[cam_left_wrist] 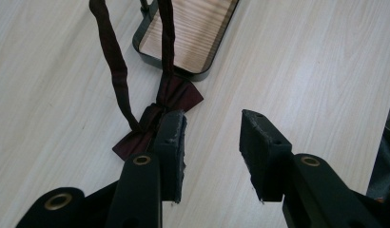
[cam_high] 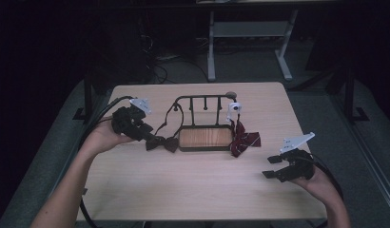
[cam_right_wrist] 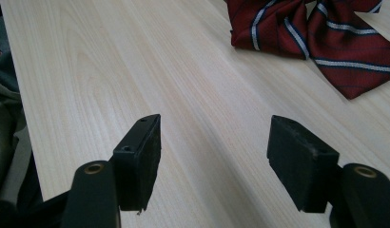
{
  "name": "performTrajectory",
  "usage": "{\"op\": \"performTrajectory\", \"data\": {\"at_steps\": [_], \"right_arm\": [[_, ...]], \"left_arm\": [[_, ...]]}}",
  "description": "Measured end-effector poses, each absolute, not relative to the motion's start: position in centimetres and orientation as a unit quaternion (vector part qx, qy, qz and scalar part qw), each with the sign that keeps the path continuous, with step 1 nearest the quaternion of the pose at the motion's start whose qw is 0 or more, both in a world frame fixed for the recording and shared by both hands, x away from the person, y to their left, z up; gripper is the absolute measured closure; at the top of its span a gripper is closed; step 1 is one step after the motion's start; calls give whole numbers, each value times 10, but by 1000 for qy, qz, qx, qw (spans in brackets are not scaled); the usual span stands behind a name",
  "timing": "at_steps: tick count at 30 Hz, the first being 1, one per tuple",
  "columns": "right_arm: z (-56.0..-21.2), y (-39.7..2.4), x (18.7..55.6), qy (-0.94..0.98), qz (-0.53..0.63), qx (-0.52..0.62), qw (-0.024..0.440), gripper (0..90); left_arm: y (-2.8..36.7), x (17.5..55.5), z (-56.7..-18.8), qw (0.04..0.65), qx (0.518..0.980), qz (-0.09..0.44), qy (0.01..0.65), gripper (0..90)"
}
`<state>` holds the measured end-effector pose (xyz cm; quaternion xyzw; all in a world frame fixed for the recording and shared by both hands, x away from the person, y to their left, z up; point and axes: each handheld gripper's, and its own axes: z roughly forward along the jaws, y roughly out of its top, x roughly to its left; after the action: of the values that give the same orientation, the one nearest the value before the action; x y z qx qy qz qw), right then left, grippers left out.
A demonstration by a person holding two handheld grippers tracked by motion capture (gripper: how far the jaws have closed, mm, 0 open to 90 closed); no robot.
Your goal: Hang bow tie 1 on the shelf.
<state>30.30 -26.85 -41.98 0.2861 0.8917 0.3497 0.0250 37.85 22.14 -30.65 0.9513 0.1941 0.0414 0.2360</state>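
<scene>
High view: the dark bow tie (cam_high: 162, 142) lies left of the rack (cam_high: 205, 137), its strap hooked there. Left gripper view: left gripper (cam_left_wrist: 212, 128) released (tie beside one jaw); a sideways move may drag it. Right gripper view: right gripper (cam_right_wrist: 214, 142) open, empty.

The left gripper (cam_high: 149, 138) was held low over the table at its left side, gripped from behind by the left hand (cam_high: 103, 137), with the forearm stretched in from the lower left corner. Its jaws were parted, and nothing was pressed between the pads (cam_left_wrist: 173, 142). The right gripper (cam_high: 273, 167) was held at the right side by the right hand (cam_high: 316, 178), its jaws spread wide and empty.
</scene>
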Motion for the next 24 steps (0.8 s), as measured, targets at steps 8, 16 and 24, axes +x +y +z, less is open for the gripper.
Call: {"op": "performTrajectory", "data": {"at_steps": [8, 16, 24], "right_arm": [[-420, -270, 303, 891, 349, 290, 26, 350], [-420, -270, 303, 891, 347, 292, 28, 340], [-422, -270, 303, 891, 345, 292, 28, 335]], "left_arm": [[225, 374, -316, 238, 950, 38, 200, 583], [228, 369, -324, 242, 949, 36, 200, 547], [230, 363, -331, 245, 948, 39, 202, 508]]}}
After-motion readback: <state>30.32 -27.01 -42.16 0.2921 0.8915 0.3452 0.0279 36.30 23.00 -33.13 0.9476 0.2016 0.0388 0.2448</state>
